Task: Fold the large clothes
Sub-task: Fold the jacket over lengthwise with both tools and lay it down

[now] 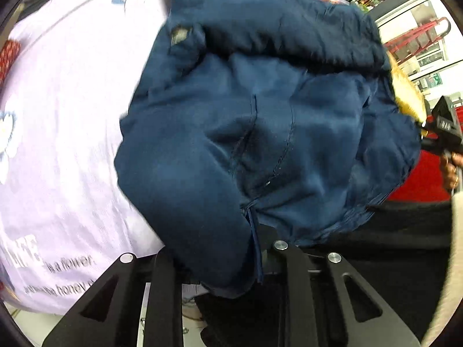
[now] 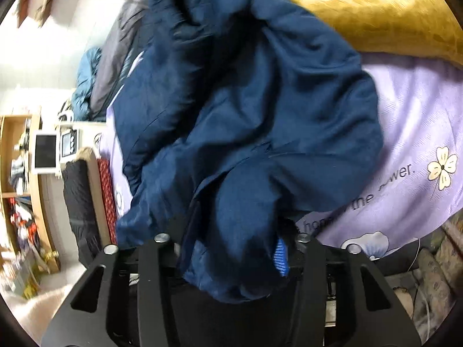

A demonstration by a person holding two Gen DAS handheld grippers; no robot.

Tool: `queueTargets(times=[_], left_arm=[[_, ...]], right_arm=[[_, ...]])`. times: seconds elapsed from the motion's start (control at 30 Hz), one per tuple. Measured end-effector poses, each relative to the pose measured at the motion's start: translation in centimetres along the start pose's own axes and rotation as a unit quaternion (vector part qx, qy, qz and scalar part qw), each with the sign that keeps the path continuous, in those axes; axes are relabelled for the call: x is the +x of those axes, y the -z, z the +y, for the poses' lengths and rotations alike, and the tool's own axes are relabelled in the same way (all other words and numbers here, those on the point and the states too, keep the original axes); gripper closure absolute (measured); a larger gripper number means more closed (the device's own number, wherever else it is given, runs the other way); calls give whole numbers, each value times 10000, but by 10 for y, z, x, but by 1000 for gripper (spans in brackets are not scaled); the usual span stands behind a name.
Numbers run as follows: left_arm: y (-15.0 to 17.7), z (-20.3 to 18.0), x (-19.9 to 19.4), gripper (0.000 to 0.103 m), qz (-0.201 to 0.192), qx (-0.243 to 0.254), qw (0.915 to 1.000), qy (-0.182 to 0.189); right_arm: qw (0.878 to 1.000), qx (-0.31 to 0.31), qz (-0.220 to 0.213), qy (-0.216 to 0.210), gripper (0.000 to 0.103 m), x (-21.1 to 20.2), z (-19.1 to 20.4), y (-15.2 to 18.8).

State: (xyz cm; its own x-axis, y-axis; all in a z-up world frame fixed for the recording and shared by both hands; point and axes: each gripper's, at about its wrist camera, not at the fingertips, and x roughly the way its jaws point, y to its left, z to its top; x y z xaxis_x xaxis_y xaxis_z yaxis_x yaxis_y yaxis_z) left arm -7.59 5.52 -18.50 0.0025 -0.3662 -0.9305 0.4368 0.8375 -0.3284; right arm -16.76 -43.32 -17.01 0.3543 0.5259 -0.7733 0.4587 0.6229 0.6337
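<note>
1. The navy garment [image 1: 246,133] is bulging right in front of my left gripper [image 1: 222,260], blocking the way ahead.
2. I am seeing bare lilac sheet [image 1: 66,133] lying open to its left.
3. A mustard blanket [image 2: 376,8] is walling off the sheet's far side.

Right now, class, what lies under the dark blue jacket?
The lilac printed bedsheet shows around the dark blue jacket, and a mustard blanket beyond it. Whatever sits directly beneath the jacket is covered.

Jacket [image 1: 246,121] bunched on bedsheet [image 1: 63,115], draped over both grippers' fingers; blanket [image 2: 376,8] behind
</note>
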Motion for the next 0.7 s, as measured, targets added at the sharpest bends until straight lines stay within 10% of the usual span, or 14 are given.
queueTargets(times=[0.13, 0.7], left_arm=[[-34, -2, -29, 85, -496, -54, 9987, 123], [-182, 44, -85, 89, -1508, -489, 9870, -270]], right_arm=[[9989, -324, -234, -235, 89, -9, 24, -4], [9745, 159, -1500, -1660, 91, -67, 65, -122]])
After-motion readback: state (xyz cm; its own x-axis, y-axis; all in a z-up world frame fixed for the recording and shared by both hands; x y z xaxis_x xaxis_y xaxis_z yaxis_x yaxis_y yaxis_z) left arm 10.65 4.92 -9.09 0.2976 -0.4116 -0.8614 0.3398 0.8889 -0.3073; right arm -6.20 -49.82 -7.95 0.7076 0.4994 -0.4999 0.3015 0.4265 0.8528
